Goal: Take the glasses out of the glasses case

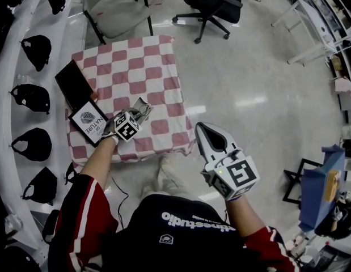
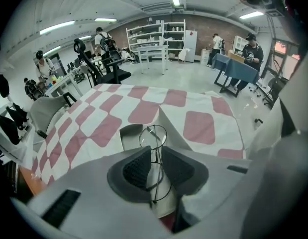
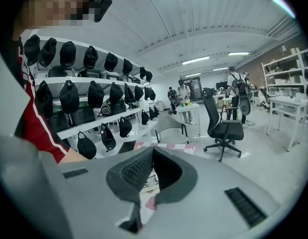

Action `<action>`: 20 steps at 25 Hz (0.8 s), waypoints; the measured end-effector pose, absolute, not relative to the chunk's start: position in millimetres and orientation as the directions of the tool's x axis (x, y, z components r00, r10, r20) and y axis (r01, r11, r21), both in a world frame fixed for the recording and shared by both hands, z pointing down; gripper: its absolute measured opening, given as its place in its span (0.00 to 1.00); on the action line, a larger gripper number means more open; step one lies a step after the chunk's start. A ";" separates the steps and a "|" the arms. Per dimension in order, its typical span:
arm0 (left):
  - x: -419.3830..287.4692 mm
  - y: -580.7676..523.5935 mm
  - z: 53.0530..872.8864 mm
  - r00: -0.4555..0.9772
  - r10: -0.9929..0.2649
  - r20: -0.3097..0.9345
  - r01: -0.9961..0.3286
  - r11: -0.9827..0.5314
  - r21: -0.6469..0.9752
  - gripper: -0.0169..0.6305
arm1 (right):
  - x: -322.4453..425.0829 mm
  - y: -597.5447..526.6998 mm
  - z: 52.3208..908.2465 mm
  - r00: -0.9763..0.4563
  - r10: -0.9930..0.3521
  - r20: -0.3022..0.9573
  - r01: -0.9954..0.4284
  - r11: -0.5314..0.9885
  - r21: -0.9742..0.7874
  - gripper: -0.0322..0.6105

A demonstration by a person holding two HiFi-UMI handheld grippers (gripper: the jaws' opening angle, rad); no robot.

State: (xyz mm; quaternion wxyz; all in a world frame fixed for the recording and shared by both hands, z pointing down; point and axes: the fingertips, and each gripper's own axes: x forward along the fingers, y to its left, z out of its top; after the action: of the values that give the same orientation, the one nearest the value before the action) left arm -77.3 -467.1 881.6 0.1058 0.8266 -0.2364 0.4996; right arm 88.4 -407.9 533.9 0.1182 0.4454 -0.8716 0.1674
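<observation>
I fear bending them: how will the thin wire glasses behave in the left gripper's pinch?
The thin round wire-framed glasses look light, so the left hand-held gripper probably needs little force. The frame is very slender and would likely flex or bend under a hard squeeze. Pinched at one spot only, they may pivot or slip.

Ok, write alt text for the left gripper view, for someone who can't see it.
The left gripper pinches thin wire-framed glasses between its jaws, one round lens poking past the tips. Beneath is a pale grey glasses case on a pink-and-white checked tablecloth.
</observation>
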 end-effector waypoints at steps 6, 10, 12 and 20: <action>-79.2 -467.9 890.2 0.367 -0.263 0.892 -0.501 -0.864 -0.049 0.13 | 89.1 -410.6 537.9 -0.576 -0.730 0.368 -0.815 0.545 -0.196 0.05; -77.8 -469.8 891.1 0.348 -0.274 0.897 -0.501 -0.863 -0.069 0.07 | 89.4 -412.5 539.8 -0.579 -0.726 0.371 -0.814 0.546 -0.201 0.05; -77.8 -469.6 891.5 0.338 -0.281 0.898 -0.502 -0.861 -0.081 0.06 | 90.4 -412.9 539.1 -0.578 -0.729 0.368 -0.815 0.540 -0.211 0.05; -77.5 -466.6 881.9 0.328 -0.306 0.894 -0.496 -0.861 -0.113 0.04 | 89.0 -407.2 538.0 -0.587 -0.723 0.364 -0.808 0.546 -0.219 0.05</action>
State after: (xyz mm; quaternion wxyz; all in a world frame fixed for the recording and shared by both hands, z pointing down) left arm -77.5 -466.6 881.9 0.0906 0.8098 -0.2477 0.5240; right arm 89.0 -407.2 538.0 0.1159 0.4393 -0.8716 0.1840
